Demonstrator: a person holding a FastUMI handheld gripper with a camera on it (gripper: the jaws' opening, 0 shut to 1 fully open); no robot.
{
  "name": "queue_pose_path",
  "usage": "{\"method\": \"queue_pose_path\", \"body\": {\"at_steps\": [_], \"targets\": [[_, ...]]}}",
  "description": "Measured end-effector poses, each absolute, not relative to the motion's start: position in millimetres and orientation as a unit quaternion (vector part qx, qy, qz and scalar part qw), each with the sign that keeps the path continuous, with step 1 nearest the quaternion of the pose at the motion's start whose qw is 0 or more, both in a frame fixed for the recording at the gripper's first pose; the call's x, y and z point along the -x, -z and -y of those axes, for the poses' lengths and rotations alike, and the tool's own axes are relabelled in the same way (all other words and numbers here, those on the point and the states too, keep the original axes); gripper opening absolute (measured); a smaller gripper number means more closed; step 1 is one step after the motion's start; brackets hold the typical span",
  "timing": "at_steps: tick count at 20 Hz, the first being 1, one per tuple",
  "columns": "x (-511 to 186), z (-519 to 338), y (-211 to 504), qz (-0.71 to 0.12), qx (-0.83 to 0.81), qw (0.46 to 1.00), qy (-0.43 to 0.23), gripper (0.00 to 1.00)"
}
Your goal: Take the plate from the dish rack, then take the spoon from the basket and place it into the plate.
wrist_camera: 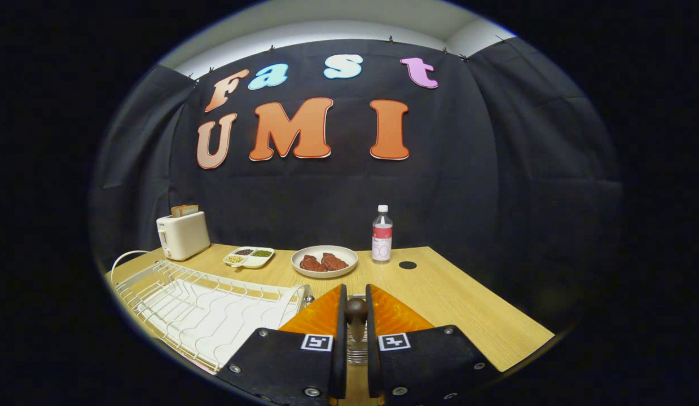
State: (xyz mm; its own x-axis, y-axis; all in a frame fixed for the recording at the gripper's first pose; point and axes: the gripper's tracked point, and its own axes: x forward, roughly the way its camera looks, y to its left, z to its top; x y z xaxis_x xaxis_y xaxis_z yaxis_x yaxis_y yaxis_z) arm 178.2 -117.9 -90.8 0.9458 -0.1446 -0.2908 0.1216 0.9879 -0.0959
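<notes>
My gripper (355,288) is shut on a dark brown rounded handle, the spoon (355,312), which stands upright between the two fingers. Under the handle, low between the fingers, the metal wires of the basket (357,352) show; the spoon's bowl is hidden. Left of the fingers lies the white wire dish rack (197,307), with no plate standing in its slots. Beyond the fingertips, farther back on the table, rests a round white plate (324,261) holding two reddish pieces of meat.
A white toaster (183,234) with toast stands at the back left, beside a small divided dish (249,256) of beans. A water bottle (382,234) and a dark round spot (407,264) sit right of the plate. The wooden table (473,316) ends at the right.
</notes>
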Motion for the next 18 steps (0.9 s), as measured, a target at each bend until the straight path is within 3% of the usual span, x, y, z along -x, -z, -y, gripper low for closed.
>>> {"method": "queue_pose_path", "body": {"at_steps": [8,18], "targets": [[-184.1,116.0,43.5,-0.119,0.038,0.989,0.083,0.13],[-148.0,77.5,-19.9,-0.072,0.078,0.994,0.041,0.13]]}}
